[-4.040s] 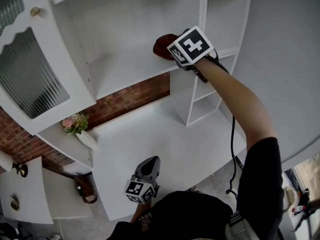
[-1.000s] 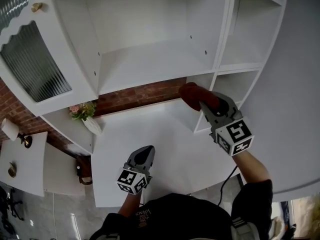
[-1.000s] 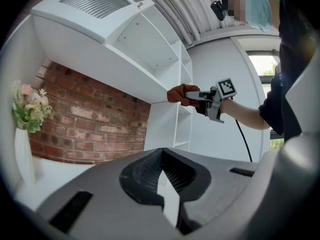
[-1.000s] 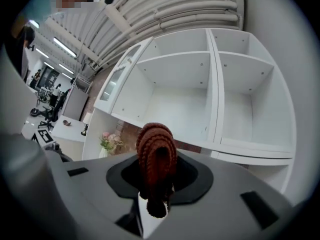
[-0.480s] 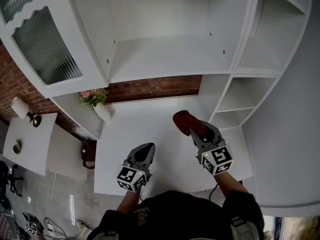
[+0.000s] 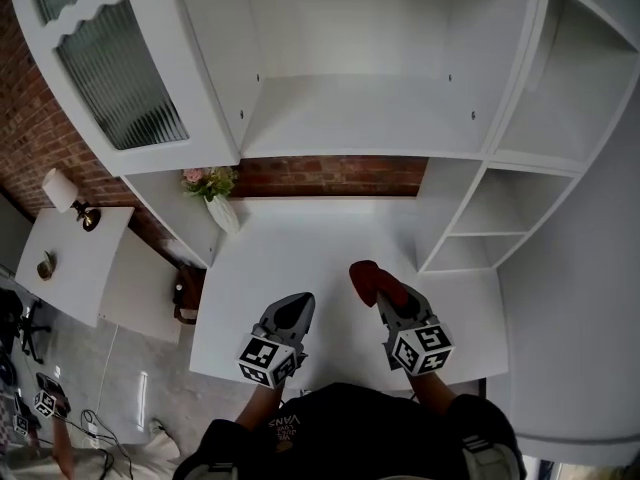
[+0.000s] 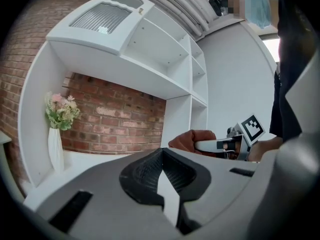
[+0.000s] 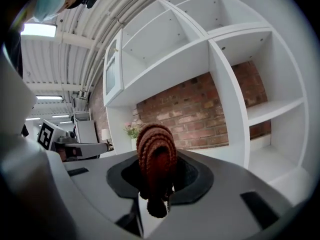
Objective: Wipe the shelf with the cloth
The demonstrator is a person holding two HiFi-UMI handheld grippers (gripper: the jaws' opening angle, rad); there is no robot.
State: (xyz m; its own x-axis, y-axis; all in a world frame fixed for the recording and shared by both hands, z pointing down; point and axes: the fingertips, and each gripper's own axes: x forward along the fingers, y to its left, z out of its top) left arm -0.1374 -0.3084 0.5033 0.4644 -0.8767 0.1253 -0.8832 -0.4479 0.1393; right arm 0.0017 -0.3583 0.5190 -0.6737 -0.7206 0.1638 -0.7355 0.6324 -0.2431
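Two handheld grippers hang low over a white desk [image 6: 300, 233], side by side. The right gripper [image 6: 384, 290] has its jaws clamped on a rust-red cloth [image 6: 366, 276], which bunches out ahead of them, well below the wide shelf [image 6: 360, 118]. The left gripper [image 6: 292, 311] has its jaws pressed together with nothing between them.

Behind the desk runs a brick wall [image 6: 330, 176], with a vase of flowers [image 6: 216, 200] at the left. A ribbed-glass cabinet door [image 6: 120, 73] stands at the upper left.

The head view hides the grip itself. The right gripper view shows the cloth folded in ribbed loops, drooping between the jaws. Whether it touches the desk cannot be told.
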